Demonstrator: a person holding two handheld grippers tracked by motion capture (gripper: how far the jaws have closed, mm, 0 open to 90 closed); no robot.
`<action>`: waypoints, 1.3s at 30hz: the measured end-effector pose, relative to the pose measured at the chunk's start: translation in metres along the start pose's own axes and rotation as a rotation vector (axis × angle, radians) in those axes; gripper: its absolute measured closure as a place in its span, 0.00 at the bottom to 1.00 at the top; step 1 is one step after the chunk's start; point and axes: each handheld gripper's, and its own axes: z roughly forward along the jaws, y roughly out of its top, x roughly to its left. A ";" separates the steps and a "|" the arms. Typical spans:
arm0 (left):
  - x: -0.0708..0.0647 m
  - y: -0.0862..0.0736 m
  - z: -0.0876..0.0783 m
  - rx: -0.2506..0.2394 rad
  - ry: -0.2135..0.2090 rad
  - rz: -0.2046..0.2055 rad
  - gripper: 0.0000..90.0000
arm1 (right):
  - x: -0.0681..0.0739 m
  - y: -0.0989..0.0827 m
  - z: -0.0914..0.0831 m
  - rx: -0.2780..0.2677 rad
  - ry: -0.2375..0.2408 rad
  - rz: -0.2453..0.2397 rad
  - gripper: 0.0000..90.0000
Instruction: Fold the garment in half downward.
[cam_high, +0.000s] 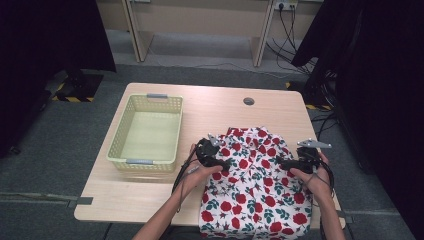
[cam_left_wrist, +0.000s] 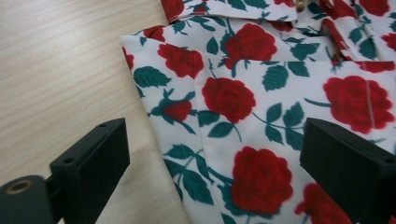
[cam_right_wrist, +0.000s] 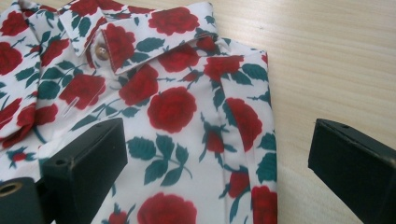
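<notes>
A white shirt printed with red roses and green leaves (cam_high: 255, 187) is laid flat on the near right part of the light wooden table (cam_high: 150, 192), its lower end reaching the near table edge. Two bare forearms are seen coming in from the near side. The left gripper (cam_high: 223, 163) is held at the shirt's left edge, and in the left gripper view its two black jaws are seen standing wide apart, one over the bare wood and one over the cloth, with the folded left edge of the shirt (cam_left_wrist: 243, 121) between them; nothing is pinched. The right gripper (cam_high: 283, 162) is held at the shirt's right edge. In the right gripper view its jaws are likewise spread wide, one above the printed cloth and one above the wood, with the folded right edge of the shirt (cam_right_wrist: 187, 116) between them and not clamped. Farther off in that view the collar (cam_right_wrist: 140, 37) and a small pale button (cam_right_wrist: 100, 51) are shown at the shirt's far end. To the left of the shirt, well apart from it, a pale yellow-green plastic basket (cam_high: 119, 137) with grey handles is set on the table. Near the far edge a round grey cable port (cam_high: 248, 101) is let into the tabletop.
</notes>
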 end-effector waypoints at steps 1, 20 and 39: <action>0.001 0.001 0.001 0.000 0.002 -0.002 0.10 | 0.000 0.001 0.001 0.001 -0.002 0.005 0.06; 0.006 0.004 0.018 -0.019 0.030 0.009 0.12 | -0.014 0.010 0.029 0.056 -0.018 0.019 0.06; 0.012 0.001 0.012 -0.066 -0.022 0.045 0.53 | -0.011 0.035 0.045 0.134 -0.041 -0.029 0.07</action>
